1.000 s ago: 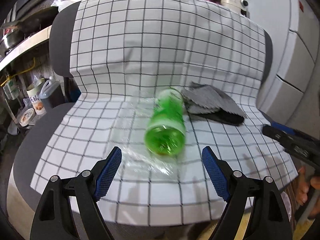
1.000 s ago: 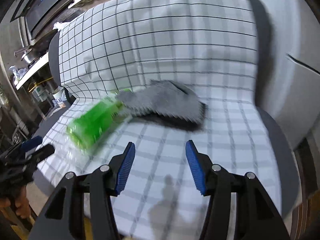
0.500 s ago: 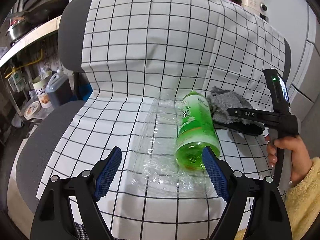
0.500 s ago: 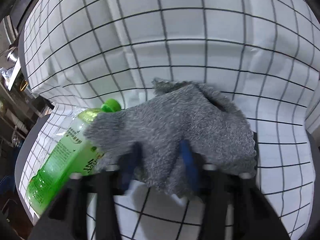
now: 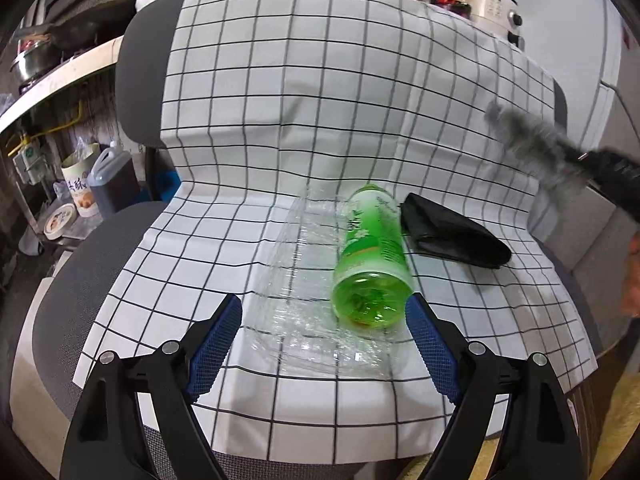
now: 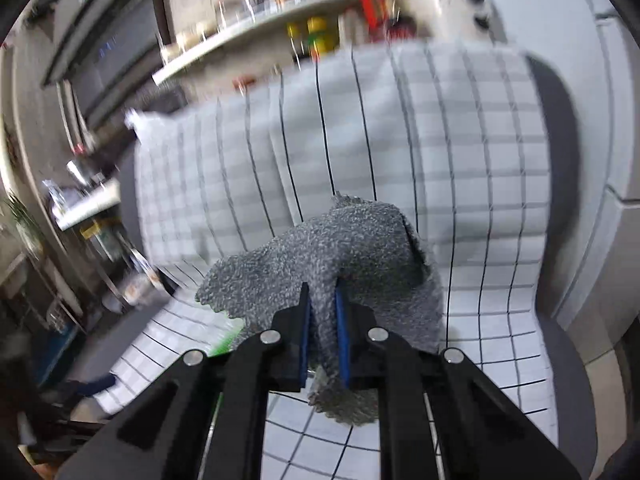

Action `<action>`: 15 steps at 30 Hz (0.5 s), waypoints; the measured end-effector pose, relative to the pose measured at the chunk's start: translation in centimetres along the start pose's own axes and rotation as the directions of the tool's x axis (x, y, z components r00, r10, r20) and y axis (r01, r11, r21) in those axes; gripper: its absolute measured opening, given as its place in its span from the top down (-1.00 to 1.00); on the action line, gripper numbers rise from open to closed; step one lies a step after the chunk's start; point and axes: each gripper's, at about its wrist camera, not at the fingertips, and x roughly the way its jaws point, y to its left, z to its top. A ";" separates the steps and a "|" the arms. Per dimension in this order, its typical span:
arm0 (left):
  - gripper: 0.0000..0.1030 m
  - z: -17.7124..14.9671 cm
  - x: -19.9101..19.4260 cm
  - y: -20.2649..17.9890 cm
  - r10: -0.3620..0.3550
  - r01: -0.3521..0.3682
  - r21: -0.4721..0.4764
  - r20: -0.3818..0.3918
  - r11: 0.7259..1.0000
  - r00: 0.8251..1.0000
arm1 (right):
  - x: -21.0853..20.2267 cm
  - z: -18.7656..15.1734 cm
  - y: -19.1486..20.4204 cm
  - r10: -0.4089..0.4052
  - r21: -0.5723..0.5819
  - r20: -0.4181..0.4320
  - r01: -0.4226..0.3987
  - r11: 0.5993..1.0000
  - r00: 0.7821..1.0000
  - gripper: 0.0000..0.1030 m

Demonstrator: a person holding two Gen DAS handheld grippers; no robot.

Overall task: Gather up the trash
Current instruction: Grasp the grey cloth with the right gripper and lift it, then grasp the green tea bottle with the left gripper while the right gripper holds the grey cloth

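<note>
The right gripper (image 6: pixel 323 334) is clamped on a grey fuzzy cloth (image 6: pixel 352 252), which sits pinched between its blue pads (image 6: pixel 343 344) and hangs in the air above the chair seat; in the left wrist view the same cloth (image 5: pixel 536 148) appears blurred at the far right. The left gripper (image 5: pixel 326 354) is spread wide and holds nothing, low over the near edge of the seat. Between its fingers (image 5: pixel 214 346), a little farther, lies a green plastic bottle (image 5: pixel 370 264) on its side, bottom toward the camera. Clear crumpled plastic film (image 5: pixel 304 280) lies under and left of the bottle. A black folded cloth (image 5: pixel 452 236) lies just right of the bottle. All rest on a white checked cover (image 5: pixel 280 120) draped over a grey chair (image 5: pixel 140 92).
</note>
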 end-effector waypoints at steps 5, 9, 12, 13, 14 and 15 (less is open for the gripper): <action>-0.67 0.0 0.8 -1.9 -0.030 0.031 0.035 -0.024 0.999 0.999 | -3.7 -2.2 -0.2 -0.112 -0.083 -0.005 0.111 0.990 0.994 0.78; -0.67 0.7 2.6 -3.5 -0.044 0.048 0.065 -0.063 0.997 0.997 | -4.7 -5.7 -1.1 -0.195 -0.129 -0.046 0.188 0.974 0.980 0.78; -0.67 2.1 4.7 -4.7 -0.049 0.057 0.085 -0.094 0.995 0.994 | -5.2 -7.7 -1.3 -0.224 -0.134 -0.063 0.215 0.967 0.972 0.78; -0.67 2.5 5.2 -5.0 -0.043 0.052 0.092 -0.099 0.994 0.994 | -5.3 -8.2 -1.5 -0.226 -0.132 -0.068 0.216 0.967 0.972 0.78; -0.67 3.2 6.2 -5.4 -0.022 0.033 0.104 -0.110 0.994 0.994 | -5.4 -8.6 -1.7 -0.227 -0.128 -0.072 0.217 0.968 0.971 0.78; -0.67 3.6 6.8 -5.5 -0.005 0.018 0.109 -0.118 0.994 0.993 | -5.4 -8.9 -1.8 -0.226 -0.122 -0.075 0.216 0.969 0.971 0.78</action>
